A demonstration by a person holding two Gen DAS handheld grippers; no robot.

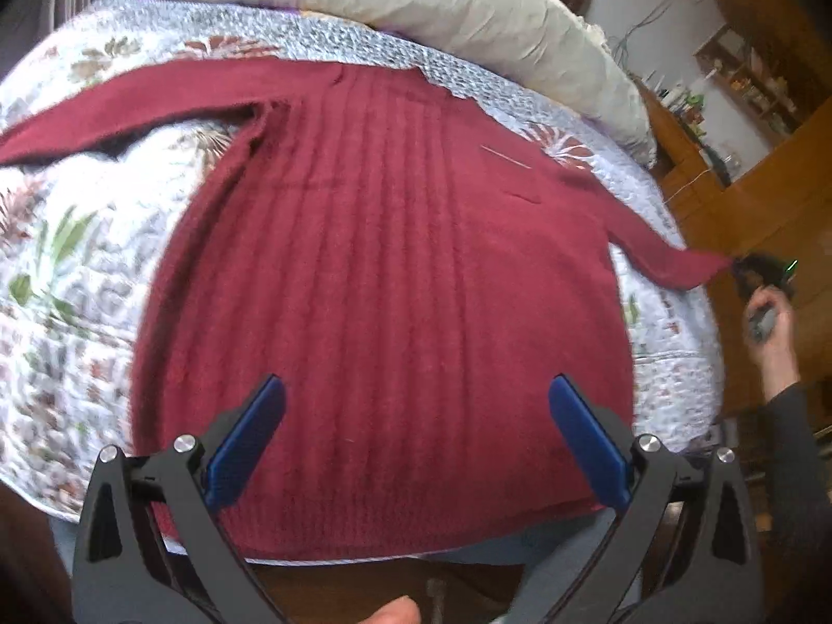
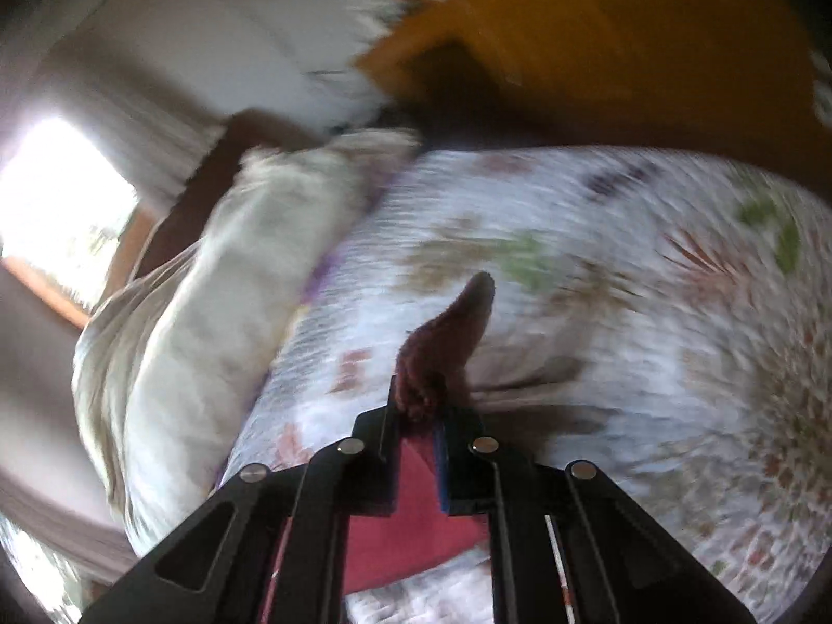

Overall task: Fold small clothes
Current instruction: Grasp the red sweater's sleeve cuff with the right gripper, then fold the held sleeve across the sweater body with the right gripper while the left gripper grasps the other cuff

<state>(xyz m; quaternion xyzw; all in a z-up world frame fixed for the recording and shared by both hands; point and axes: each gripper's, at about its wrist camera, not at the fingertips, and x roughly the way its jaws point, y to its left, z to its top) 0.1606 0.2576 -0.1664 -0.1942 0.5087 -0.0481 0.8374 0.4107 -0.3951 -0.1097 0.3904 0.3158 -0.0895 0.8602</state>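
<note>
Left wrist: left tongs wide open over sweater; right tongs pinch sleeve.

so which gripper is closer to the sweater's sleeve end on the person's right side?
Right. The right gripper is clamped on that sleeve end, out past the bed edge. The left gripper hovers open above the sweater's hem, well away from that sleeve.
</note>
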